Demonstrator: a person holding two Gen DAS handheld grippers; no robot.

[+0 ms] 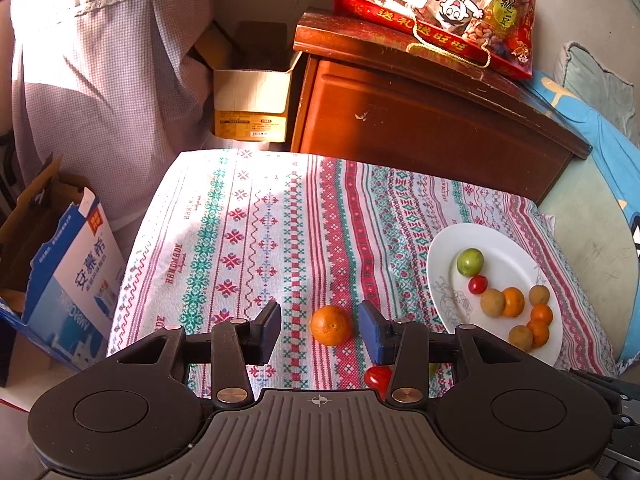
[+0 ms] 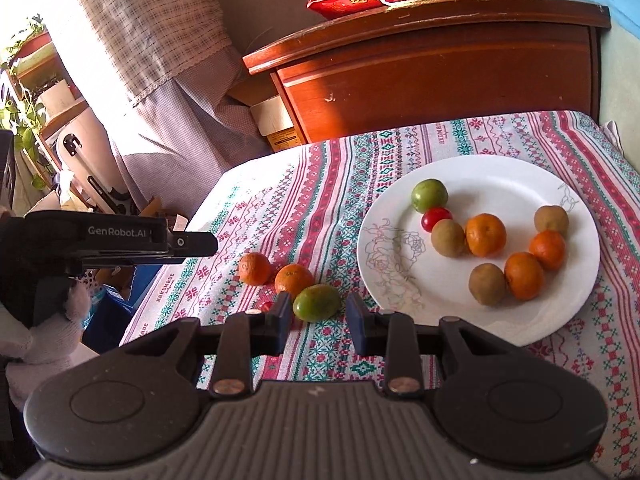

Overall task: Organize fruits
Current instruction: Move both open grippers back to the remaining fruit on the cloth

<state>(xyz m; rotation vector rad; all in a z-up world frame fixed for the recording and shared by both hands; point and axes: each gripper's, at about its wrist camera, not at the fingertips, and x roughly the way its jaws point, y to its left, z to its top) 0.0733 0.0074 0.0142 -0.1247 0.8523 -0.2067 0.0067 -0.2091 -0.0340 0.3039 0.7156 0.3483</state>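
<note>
A white plate (image 2: pixel 500 172) on the patterned cloth holds several fruits: a green one (image 2: pixel 429 195), a cherry tomato (image 2: pixel 434 217), oranges and brown ones. Loose on the cloth lie two oranges (image 2: pixel 255 268) (image 2: pixel 293 279), a green fruit (image 2: pixel 316 303) and a cherry tomato (image 2: pixel 266 306). My right gripper (image 2: pixel 318 322) is open, its fingers either side of the green fruit. My left gripper (image 1: pixel 320 330) is open around an orange (image 1: pixel 331 325); a cherry tomato (image 1: pixel 376 377) lies under its right finger. The plate (image 1: pixel 444 264) shows at the right in the left wrist view. The left gripper also shows from the side in the right wrist view (image 2: pixel 192 244).
A brown wooden cabinet (image 1: pixel 420 120) stands behind the table with a red snack bag (image 1: pixel 440 4) on top. Cardboard boxes (image 1: pixel 252 96) and a blue carton (image 1: pixel 72 276) stand to the left. A curtain (image 1: pixel 100 80) hangs at the far left.
</note>
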